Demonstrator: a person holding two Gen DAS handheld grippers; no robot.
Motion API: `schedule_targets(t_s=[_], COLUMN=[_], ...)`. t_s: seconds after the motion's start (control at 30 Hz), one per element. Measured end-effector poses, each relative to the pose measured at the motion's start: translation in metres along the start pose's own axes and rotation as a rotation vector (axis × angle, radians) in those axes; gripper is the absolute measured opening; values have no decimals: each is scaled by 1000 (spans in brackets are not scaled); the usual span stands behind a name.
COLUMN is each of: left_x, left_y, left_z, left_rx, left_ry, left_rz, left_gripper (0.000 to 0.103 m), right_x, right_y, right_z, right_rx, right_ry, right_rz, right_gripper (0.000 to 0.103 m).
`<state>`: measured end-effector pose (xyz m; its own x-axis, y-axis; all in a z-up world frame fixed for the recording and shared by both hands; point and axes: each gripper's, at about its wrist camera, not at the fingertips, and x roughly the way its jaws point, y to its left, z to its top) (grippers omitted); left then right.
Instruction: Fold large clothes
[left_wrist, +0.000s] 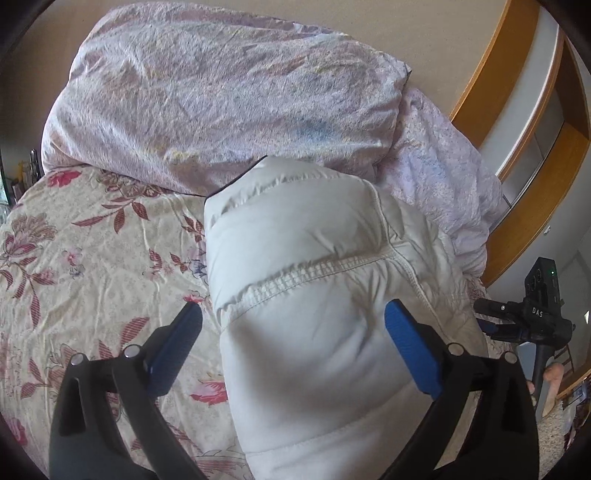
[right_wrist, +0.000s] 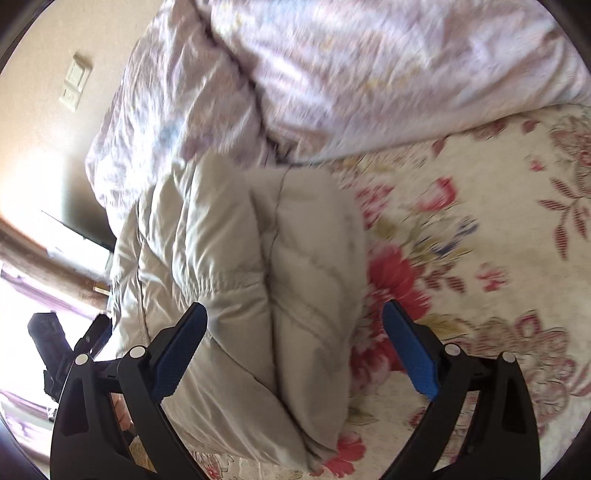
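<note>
A puffy white quilted jacket (left_wrist: 314, 288) lies folded in a thick bundle on the floral bedsheet (left_wrist: 85, 258). My left gripper (left_wrist: 293, 325) is open above it, its blue pads on either side of the bundle's near part, holding nothing. In the right wrist view the jacket (right_wrist: 240, 266) looks beige, with a stitched seam across it. My right gripper (right_wrist: 295, 325) is open over the jacket's right part and the sheet (right_wrist: 480, 240), also empty. The right gripper's black body (left_wrist: 532, 317) shows at the far right of the left wrist view.
A crumpled pale pink duvet (left_wrist: 221, 96) is heaped behind the jacket against the beige wall. A wooden frame (left_wrist: 517, 92) runs along the right side of the bed. A wall switch (right_wrist: 75, 86) is at the upper left in the right wrist view.
</note>
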<state>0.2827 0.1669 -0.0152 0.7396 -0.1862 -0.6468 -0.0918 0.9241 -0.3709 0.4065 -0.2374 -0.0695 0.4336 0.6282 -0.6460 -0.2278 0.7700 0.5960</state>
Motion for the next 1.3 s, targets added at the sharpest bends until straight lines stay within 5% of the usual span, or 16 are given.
schedule_targets(t_s=[0.2, 0.67, 0.9, 1.3], left_x=[-12, -18, -19, -9], left_y=[-16, -47, -57, -72], left_z=[4, -5, -9, -26], left_rx=[52, 171, 204, 220], left_ry=[-18, -62, -90, -65], left_rz=[55, 230, 287, 313], left_gripper=[101, 101, 101, 101], right_x=[-15, -10, 8, 12], right_y=[5, 93, 123, 118], right_z=[1, -25, -47, -59], right_rx=[24, -262, -424, -441], right_ry=[-9, -112, -146, -233], right_rz=[38, -128, -208, -241], right_gripper=[98, 96, 84, 67])
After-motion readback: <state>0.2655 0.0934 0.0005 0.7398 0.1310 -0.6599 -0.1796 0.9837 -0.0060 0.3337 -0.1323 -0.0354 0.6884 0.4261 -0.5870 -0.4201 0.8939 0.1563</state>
